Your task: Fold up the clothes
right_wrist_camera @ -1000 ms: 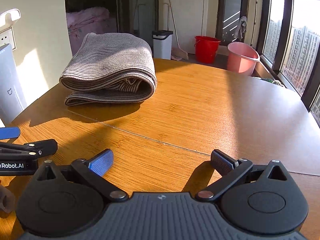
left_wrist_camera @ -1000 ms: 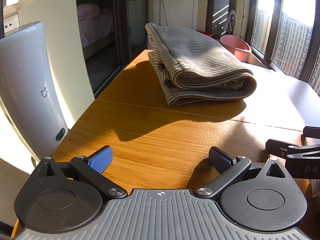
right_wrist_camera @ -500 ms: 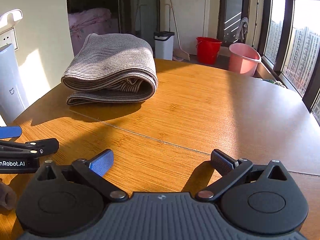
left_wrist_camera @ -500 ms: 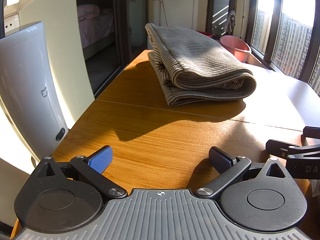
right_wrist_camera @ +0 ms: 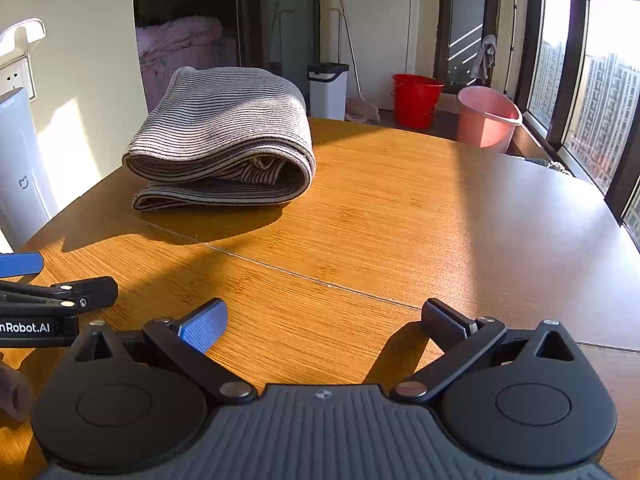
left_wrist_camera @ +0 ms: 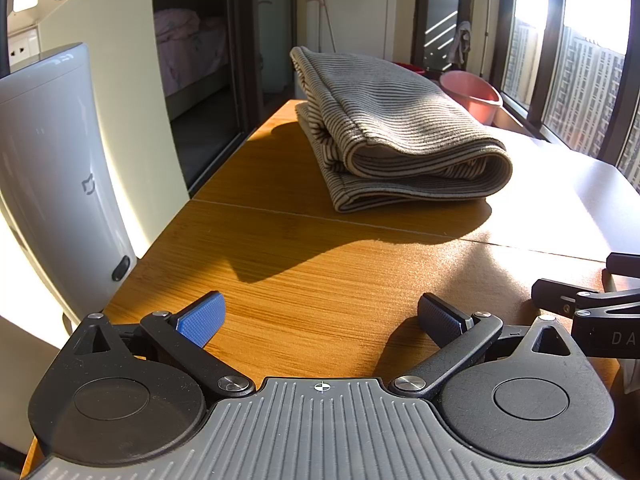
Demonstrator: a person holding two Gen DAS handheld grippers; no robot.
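Observation:
A grey striped garment lies folded in a thick bundle on the far part of the wooden table. The right wrist view shows the same folded garment at the table's far left. My left gripper is open low over the near table edge, well short of the garment, with nothing between its fingers. My right gripper is open too, also empty and near the front edge. Each gripper shows at the side of the other's view.
A tall white appliance stands against the table's left side. Beyond the table are a white bin, a red bucket and a pink bucket. Windows run along the right. A fingertip shows at the left edge.

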